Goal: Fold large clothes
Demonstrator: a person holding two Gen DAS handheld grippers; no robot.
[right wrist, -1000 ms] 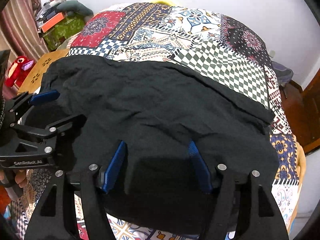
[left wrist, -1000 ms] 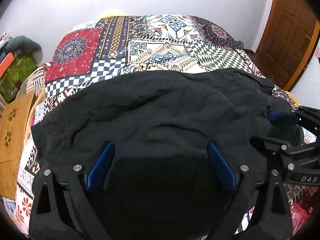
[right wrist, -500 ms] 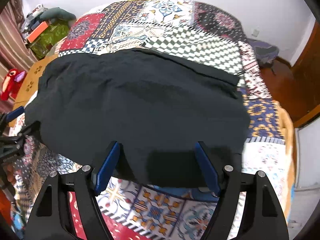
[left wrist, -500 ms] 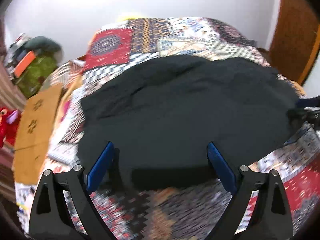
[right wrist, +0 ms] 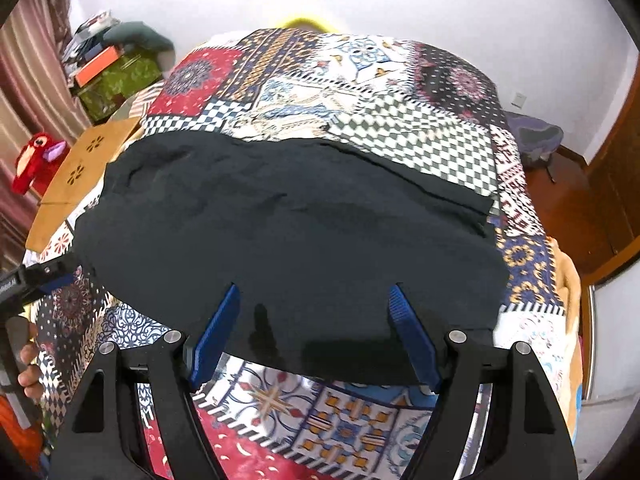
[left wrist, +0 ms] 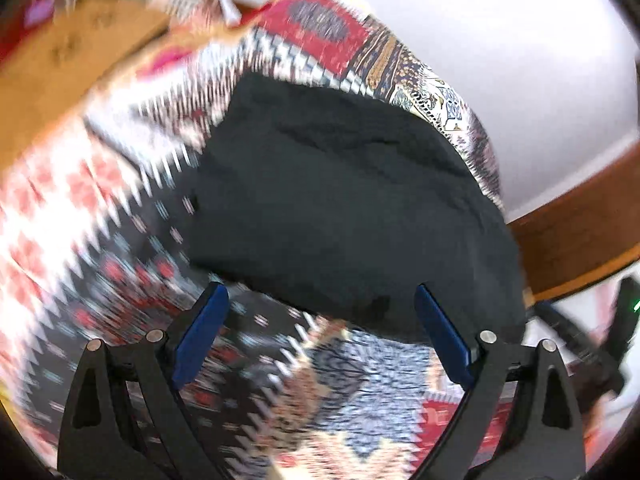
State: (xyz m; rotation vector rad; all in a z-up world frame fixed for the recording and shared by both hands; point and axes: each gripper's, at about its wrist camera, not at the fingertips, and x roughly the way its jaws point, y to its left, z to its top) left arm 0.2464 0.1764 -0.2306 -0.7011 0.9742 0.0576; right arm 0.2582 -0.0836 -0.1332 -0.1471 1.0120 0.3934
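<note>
A patchwork bedspread (right wrist: pixel 400 128) covers the bed, and across its near half lies the dark garment (right wrist: pixel 288 232), already doubled into a broad, fairly flat slab with a few soft wrinkles, so I'd judge one fold done and at least another crosswise fold left. The right gripper (right wrist: pixel 316 332) hangs over the garment's near edge, its jaws having just opened wide with nothing pinched. The left gripper (left wrist: pixel 320 340) stands spread and empty beside the cloth's left end.

both claws gape empty, the left claw (left wrist: pixel 320 334) and right claw (right wrist: pixel 314 332).
</note>
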